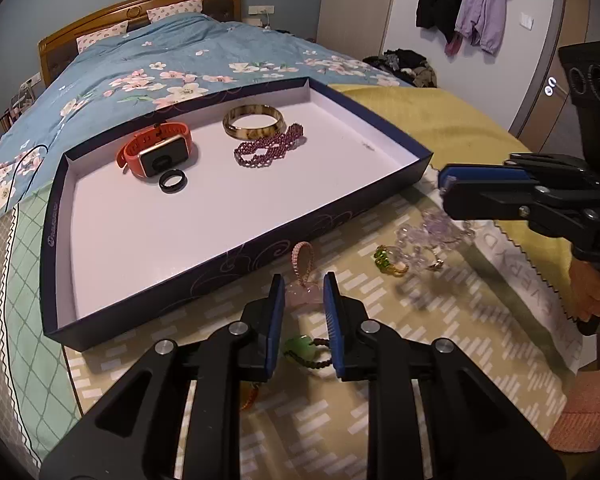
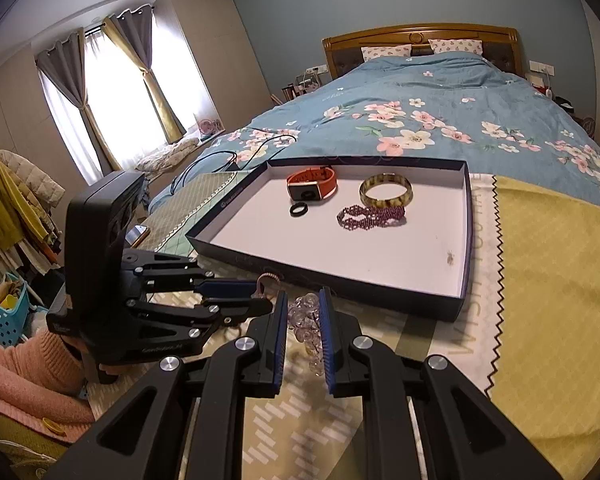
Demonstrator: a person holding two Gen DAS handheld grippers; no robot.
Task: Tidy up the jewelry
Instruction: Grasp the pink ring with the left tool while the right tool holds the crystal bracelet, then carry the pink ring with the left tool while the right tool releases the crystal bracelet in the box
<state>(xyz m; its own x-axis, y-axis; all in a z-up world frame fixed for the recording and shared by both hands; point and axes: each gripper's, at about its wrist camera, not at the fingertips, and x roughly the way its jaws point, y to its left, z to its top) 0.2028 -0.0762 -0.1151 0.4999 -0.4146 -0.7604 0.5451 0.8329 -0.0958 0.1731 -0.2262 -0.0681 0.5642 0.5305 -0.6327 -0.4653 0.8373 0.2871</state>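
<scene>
A dark blue tray [image 1: 236, 256] with a white floor holds an orange watch [image 1: 158, 150], a black ring [image 1: 173, 181], an amber bangle [image 1: 254, 122] and a purple bead bracelet [image 1: 270, 146]; the tray also shows in the right wrist view [image 2: 466, 240]. On the cloth in front lie a pink charm with cord [image 1: 304, 276], a green bead bracelet [image 1: 304, 350], a green ring [image 1: 388, 262] and a clear bead bracelet [image 1: 432, 236]. My left gripper [image 1: 303, 292] is open around the pink charm. My right gripper [image 2: 303, 310] is open over the clear bead bracelet [image 2: 306, 320].
The tray and cloths lie on a bed with a blue floral quilt [image 2: 440, 112]. A yellow cloth [image 2: 560, 280] lies to the right. A black cable [image 2: 220, 160] runs over the bed's left side. A turquoise basket [image 2: 4, 320] stands on the floor.
</scene>
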